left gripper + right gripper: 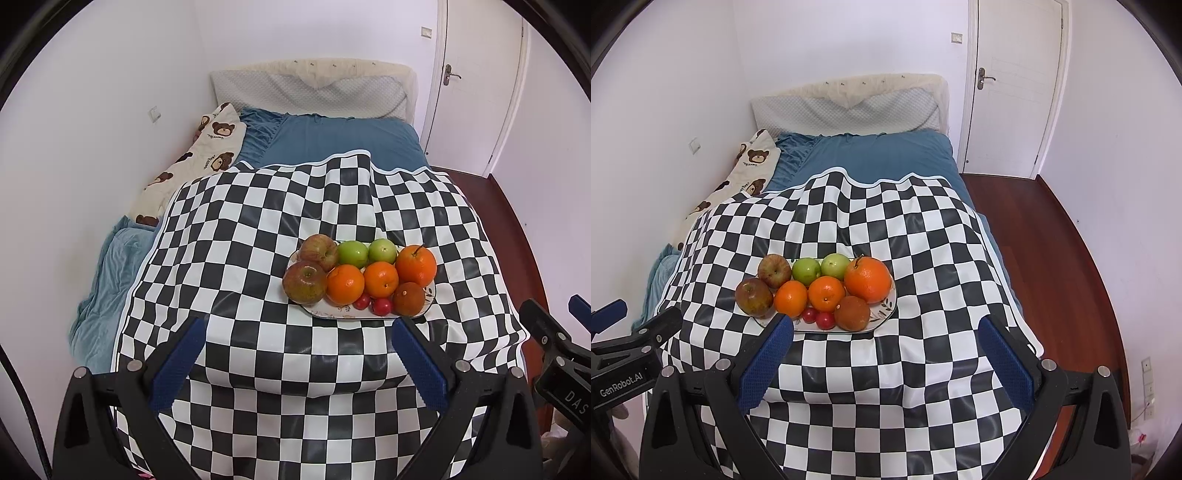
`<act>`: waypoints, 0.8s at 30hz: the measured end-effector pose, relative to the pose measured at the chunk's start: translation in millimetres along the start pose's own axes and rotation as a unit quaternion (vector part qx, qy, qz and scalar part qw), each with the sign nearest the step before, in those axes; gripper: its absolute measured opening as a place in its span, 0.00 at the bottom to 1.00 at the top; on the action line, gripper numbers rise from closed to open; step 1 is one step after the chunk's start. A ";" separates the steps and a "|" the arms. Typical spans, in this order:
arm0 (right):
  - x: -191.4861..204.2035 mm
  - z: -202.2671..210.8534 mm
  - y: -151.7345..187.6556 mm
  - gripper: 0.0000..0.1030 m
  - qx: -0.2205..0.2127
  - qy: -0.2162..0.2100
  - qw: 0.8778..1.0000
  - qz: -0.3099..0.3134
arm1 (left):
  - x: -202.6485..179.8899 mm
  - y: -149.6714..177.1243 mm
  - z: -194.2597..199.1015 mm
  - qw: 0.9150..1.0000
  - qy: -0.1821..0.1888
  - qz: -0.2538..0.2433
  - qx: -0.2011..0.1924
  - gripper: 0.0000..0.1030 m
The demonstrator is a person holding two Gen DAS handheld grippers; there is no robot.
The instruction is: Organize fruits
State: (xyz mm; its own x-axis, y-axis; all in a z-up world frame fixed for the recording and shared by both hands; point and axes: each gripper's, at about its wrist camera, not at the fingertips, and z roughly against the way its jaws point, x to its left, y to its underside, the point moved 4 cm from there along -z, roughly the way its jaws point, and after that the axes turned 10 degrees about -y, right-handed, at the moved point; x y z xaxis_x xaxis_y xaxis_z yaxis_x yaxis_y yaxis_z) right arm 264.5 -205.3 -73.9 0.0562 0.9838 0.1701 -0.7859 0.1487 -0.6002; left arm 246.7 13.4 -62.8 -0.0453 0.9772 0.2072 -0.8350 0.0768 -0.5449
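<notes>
While both tools are hovering short of the fruit, the plate (334,314) is sitting on the checkered cloth (240,236) spread over the bed (343,140), its long axis running left to right across both views. On the plate, two apples (305,282) are crowding the left end, two green fruits (353,254) are lining the far edge, three oranges (381,279) are filling the middle and right, a darker brownish fruit (408,299) is sitting at the near right, and two small red fruits (382,306) are lying along the near rim. The left hand-held gripper (297,354) is waiting with fingers wide apart and nothing between them, the plate lying ahead and slightly right. The right hand-held gripper (886,350) is equally spread and empty, the plate lying ahead and to its left, its left fingertip (781,326) seeming nearly over the plate's near rim. By my judgement the right one is nearer, best placed for the near-rim fruit.
</notes>
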 end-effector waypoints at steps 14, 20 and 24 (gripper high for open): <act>-0.1 1.0 1.5 0.99 -0.001 0.002 1.000 0.001 | 0.0 2.3 1.1 1.000 0.001 0.001 0.000 1.00; 0.1 -0.6 2.1 0.99 0.003 -0.002 1.000 -0.002 | -0.4 3.8 2.1 1.000 0.005 -0.002 0.003 1.00; 2.6 0.4 9.7 0.99 0.003 0.001 1.000 -0.005 | -1.3 3.8 2.4 1.000 0.005 -0.004 0.002 1.00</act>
State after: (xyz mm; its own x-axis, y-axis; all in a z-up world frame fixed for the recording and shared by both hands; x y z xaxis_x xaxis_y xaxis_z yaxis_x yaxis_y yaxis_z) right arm 256.8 -201.3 -78.9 0.0655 0.9826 0.1736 -0.7896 0.1574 -0.5932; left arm 242.2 11.9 -63.1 -0.0340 0.9785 0.2032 -0.8380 0.0829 -0.5394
